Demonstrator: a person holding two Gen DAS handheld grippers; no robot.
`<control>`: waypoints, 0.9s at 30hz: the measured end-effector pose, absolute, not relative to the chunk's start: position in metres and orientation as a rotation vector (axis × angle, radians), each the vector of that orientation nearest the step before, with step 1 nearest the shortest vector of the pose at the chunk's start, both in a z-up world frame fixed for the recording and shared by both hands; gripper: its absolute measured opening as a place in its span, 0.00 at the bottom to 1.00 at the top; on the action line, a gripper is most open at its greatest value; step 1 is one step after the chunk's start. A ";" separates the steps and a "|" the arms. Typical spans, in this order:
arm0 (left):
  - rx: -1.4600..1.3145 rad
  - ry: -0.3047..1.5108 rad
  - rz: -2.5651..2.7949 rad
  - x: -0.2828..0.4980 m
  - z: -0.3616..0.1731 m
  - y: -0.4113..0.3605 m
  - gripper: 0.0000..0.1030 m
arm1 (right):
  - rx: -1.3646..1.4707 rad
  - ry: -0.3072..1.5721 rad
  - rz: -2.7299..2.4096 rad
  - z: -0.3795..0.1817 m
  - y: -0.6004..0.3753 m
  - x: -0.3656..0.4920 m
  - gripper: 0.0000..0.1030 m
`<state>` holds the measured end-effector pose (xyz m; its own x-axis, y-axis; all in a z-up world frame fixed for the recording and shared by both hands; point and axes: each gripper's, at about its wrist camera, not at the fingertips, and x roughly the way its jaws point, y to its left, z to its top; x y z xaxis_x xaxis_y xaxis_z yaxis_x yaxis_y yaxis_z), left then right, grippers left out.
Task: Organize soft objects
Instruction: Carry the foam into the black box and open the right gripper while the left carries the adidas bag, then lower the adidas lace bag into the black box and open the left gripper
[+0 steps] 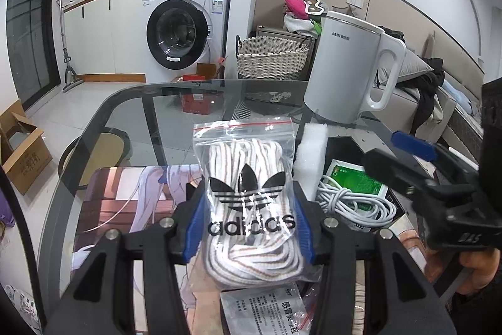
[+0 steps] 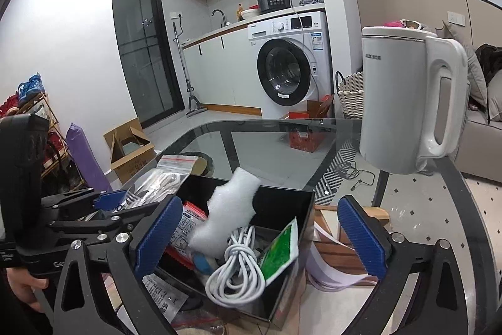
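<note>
My left gripper [image 1: 249, 228] is shut on a clear zip bag of striped laces with an adidas logo [image 1: 251, 193] and holds it above the table, just left of a black box [image 1: 345, 146]. The bag also shows in the right wrist view [image 2: 166, 175], with the left gripper [image 2: 106, 203] on it. The black box [image 2: 282, 200] holds a white foam piece [image 2: 229, 209], a coiled white cable [image 2: 235, 272], a green sachet [image 2: 279, 253] and a red-and-white packet [image 2: 188, 225]. My right gripper [image 2: 260, 240] is open and empty over the box; it shows at the right of the left wrist view [image 1: 408, 165].
A white electric kettle [image 2: 408, 102] stands on the glass table [image 2: 282, 140] behind the box. A printed mat [image 1: 125, 200] and paper leaflets [image 1: 263, 310] lie under the grippers. A washing machine [image 1: 185, 30], a wicker basket [image 1: 269, 58] and a cardboard box [image 2: 128, 146] stand beyond.
</note>
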<state>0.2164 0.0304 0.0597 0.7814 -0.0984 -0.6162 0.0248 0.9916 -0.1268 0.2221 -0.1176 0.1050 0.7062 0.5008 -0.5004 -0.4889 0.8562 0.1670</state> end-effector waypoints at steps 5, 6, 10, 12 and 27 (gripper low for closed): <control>-0.086 0.678 -0.051 0.218 0.057 0.025 0.53 | 0.016 0.556 0.552 0.109 -0.122 0.214 0.99; -0.084 0.677 -0.049 0.218 0.058 0.024 0.65 | 0.013 0.556 0.552 0.109 -0.121 0.213 0.99; -0.085 0.652 -0.050 0.212 0.060 0.025 0.87 | 0.004 0.566 0.556 0.106 -0.119 0.209 0.99; -0.067 0.634 -0.044 0.207 0.061 0.024 0.91 | -0.006 0.566 0.554 0.103 -0.121 0.204 0.99; -0.154 0.545 0.081 0.167 0.063 0.074 0.95 | 0.002 0.571 0.511 0.099 -0.142 0.196 0.99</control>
